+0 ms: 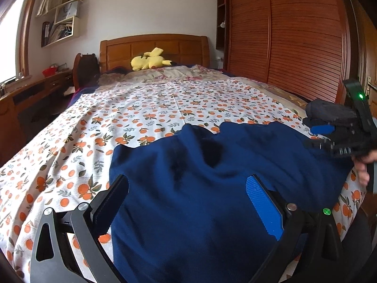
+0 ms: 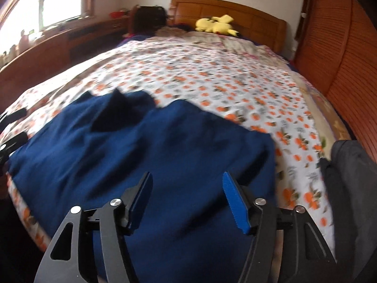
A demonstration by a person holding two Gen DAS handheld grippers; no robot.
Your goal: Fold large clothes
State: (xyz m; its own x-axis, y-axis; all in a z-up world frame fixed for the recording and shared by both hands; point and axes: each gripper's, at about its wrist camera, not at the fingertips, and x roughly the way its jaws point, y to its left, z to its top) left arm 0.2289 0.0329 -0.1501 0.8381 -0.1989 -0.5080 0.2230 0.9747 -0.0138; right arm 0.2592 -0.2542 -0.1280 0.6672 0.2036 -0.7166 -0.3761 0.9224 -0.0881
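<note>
A dark blue garment (image 1: 212,188) lies spread on the near end of the bed (image 1: 146,108), rumpled, with a darker fold or opening near its far edge. It rests on a white bedsheet (image 2: 212,75) printed with oranges and leaves, and its far edge runs in an uneven line across the sheet.

The left tool (image 1: 188,202) sits low over the near part of the garment. Its fingers stand wide apart with the cloth showing between them, and the blue pad (image 1: 264,207) does not press on anything. The right tool (image 2: 186,200) is over the garment's near right part, its fingers also spread, with nothing pinched between them; that view is blurred. In the left wrist view the right tool appears at the right edge, above the garment's right side, with part of a hand (image 1: 364,167) below it. A dark grey cloth (image 2: 348,184) lies at the bed's right edge, just beside the garment.

Farther off, a yellow plush toy (image 1: 150,60) lies against the wooden headboard (image 1: 153,44). A wooden wardrobe (image 1: 294,35) with slatted doors stands to the right of the bed, a long wooden desk (image 1: 35,89) runs under the window (image 2: 42,2) on the left, and wall shelves (image 1: 61,18) hang above it.
</note>
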